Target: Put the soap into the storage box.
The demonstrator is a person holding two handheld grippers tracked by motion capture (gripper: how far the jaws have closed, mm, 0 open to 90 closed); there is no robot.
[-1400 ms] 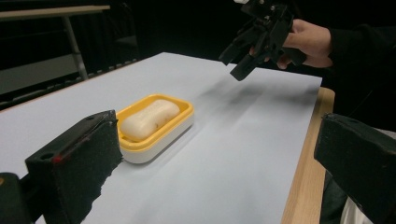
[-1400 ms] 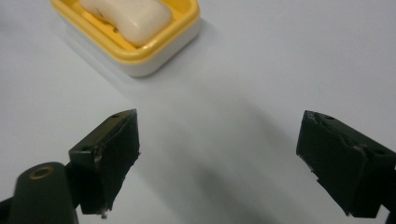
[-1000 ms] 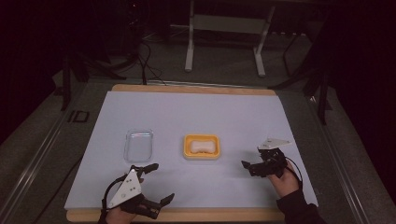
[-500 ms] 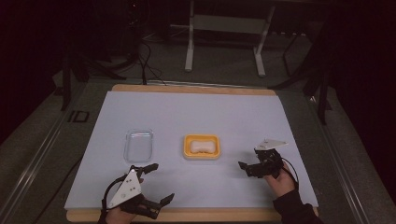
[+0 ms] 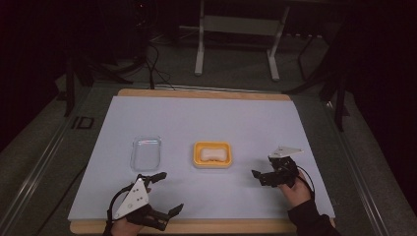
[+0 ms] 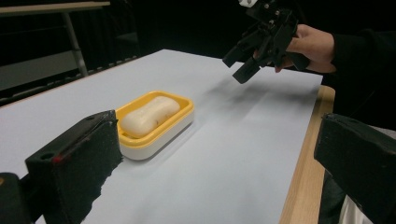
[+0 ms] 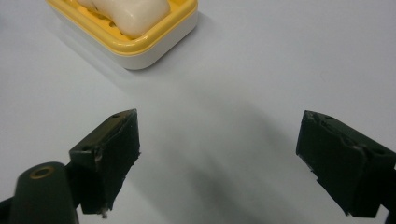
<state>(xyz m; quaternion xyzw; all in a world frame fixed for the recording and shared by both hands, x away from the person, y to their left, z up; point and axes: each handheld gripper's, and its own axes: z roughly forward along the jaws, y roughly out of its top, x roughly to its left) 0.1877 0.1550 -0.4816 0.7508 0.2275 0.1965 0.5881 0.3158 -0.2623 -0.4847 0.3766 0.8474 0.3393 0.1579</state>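
High view, layout: a yellow soap dish (image 5: 212, 154) with a pale soap bar (image 5: 212, 153) in it sits near the middle of the white table cover (image 5: 206, 118); a clear lid (image 5: 146, 152) lies flat to its left, apart from it.
High view, right gripper (image 5: 263, 177): held just above the cover to the right of the dish, near it but not touching, jaws spread and pointing toward it, nothing between them.
High view, left gripper (image 5: 166, 192): low at the near edge, below the lid, jaws wide apart and empty.
Left gripper view, scene: its own two black jaws stand far apart at the bottom corners; between them the soap dish (image 6: 156, 122) rests on the cover with the soap bar (image 6: 149, 115) lying in it, and the right gripper (image 6: 250, 55) hangs in the air beyond, above the cover.
Right gripper view, scene: both jaws gape with bare cover between them; the corner of the soap dish (image 7: 135, 35) and the end of the soap bar (image 7: 133, 16) lie ahead at the top, well short of the jaws.
Step in hand, judged: the approach; the right gripper seems to be lining up on the dish or the soap, with no grasp begun.
Next move, judged: carry the parted jaws forward until they straddle the target, centre it, then close; the soap looks smooth, so a square hold across its narrow width would be safest.
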